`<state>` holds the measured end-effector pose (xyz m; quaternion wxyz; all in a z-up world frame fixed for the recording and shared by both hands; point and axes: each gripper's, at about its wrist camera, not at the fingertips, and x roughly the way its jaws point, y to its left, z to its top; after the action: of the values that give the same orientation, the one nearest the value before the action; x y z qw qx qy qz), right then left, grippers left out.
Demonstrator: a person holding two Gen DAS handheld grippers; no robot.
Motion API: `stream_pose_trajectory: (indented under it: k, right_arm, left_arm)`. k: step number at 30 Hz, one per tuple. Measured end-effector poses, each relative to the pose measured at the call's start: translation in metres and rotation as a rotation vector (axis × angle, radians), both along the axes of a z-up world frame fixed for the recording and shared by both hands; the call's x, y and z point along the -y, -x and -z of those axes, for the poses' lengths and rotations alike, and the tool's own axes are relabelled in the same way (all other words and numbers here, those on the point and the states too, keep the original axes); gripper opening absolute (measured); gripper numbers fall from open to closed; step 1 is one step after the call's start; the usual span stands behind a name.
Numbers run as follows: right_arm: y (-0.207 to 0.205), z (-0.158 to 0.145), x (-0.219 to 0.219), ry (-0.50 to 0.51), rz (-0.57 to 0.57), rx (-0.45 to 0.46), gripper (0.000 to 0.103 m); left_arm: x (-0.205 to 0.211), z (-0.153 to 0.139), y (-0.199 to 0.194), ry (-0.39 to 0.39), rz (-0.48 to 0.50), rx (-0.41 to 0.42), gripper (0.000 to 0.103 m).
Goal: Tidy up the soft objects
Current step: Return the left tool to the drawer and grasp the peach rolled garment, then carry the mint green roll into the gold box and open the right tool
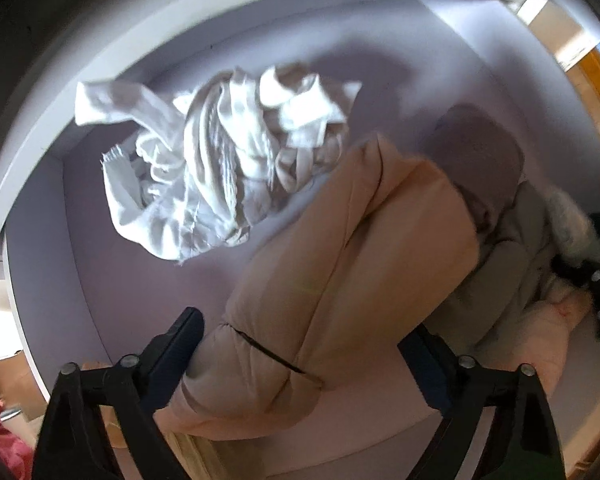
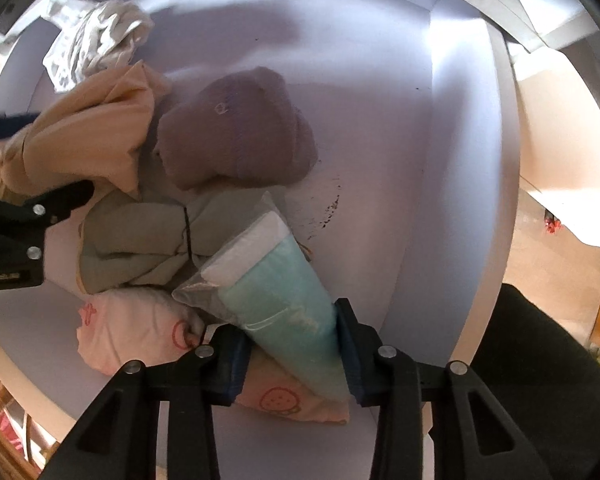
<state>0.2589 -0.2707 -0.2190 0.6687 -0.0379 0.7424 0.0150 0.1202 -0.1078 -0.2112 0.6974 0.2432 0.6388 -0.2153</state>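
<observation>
Beige padded bundle (image 1: 340, 280) beside crumpled white cloth (image 1: 204, 160); mauve beanie (image 2: 236, 136), teal packet (image 2: 284, 308) nearby

White shelf (image 2: 452, 168) w/ dark specks (image 2: 328, 212).

White shelf compartment (image 2: 380, 128) holds crumpled white cloth (image 1: 204, 160) at back-left corner; mauve knit hat (image 2: 236, 136) w/ grey-green bundle (image 2: 140, 248) just in front.

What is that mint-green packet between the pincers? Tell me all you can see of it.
The mint-green packet is a flat pack in clear plastic wrap, white at its far end. It lies tilted, leaning over a grey-green bundle and a pink printed pouch. The right gripper has a finger on each side, touching it.
</observation>
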Motion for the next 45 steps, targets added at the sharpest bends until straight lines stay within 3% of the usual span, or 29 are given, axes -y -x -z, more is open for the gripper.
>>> stream_pose_trajectory:
  k: [1,2,11,26,34,45]
  right_arm:
    - [-0.001,-0.001,0.004,-0.013,0.021,0.005,0.037]
    - [-0.002,-0.003,0.008,-0.027,0.041,0.012,0.037]
    - [-0.003,-0.012,0.036,-0.092,0.134,0.047,0.036]
    - [0.006,-0.046,0.063,-0.197,0.184,0.122,0.036]
    - [0.012,-0.09,0.083,-0.253,0.22,0.176,0.036]
    - [0.032,-0.184,0.08,-0.383,0.278,0.293,0.036]
  left_arm:
    - [-0.001,0.002,0.0,-0.011,0.002,-0.002,0.081]
    - [-0.001,0.003,0.001,-0.012,0.002,-0.01,0.077]
    - [0.001,0.0,0.012,0.025,0.026,-0.041,0.061]
    - [-0.026,-0.014,0.051,-0.046,0.009,-0.02,0.059]
    - [-0.011,-0.004,0.06,-0.069,0.061,-0.013,0.059]
    - [-0.006,-0.003,0.053,-0.02,0.021,-0.034,0.058]
